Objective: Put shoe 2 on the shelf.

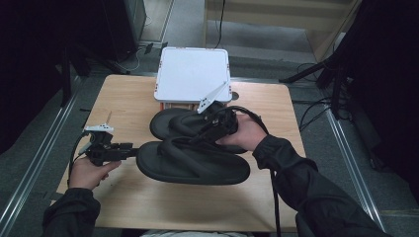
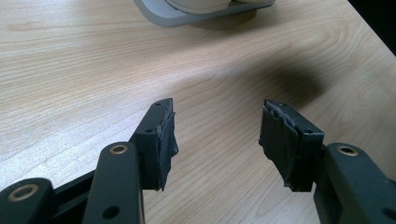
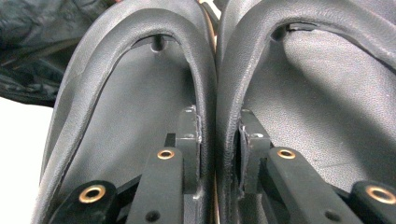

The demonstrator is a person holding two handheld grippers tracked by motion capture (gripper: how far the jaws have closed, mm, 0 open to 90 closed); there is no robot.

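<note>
light wooden table (image 1: 123, 197), two black flip-flops (image 1: 192, 163), white box (image 1: 192, 74)

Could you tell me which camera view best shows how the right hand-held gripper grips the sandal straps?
The right gripper view: the right hand-held gripper pinches both sandal straps together between its jaws. The high view shows only the hand over the sandals. The left gripper view shows bare table.

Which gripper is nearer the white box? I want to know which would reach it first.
Right. The right gripper grips the sandals' straps just in front of the white box; the left gripper hovers open near the table's left edge.
</note>
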